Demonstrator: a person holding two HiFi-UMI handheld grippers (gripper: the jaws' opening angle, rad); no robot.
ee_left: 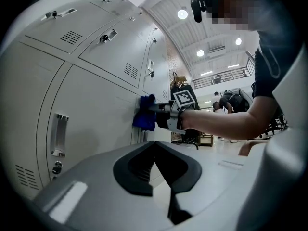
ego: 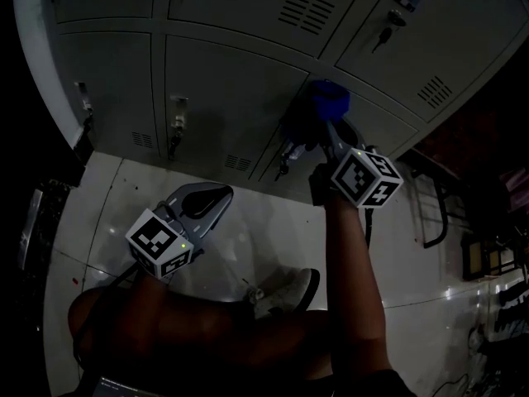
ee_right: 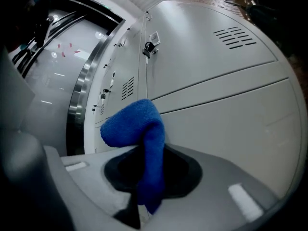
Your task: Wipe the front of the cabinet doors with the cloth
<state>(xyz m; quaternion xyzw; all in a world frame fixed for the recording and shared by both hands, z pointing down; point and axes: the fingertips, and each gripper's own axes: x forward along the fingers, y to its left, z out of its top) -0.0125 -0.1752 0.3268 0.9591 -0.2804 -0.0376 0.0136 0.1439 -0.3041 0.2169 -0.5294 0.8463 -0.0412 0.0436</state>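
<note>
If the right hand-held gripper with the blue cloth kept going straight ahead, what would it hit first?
The grey cabinet door. The cloth clamped in the right hand-held gripper sticks out ahead, so it meets the door first, and it may already be touching.

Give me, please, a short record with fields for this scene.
Right gripper: shut on blue terry cloth
Cloth position: appears pressed to a grey metal cabinet door, near its edge
Left gripper: shut, empty, held low, apart from the doors
Task stage: cloth at the door front, in wiping position
</note>
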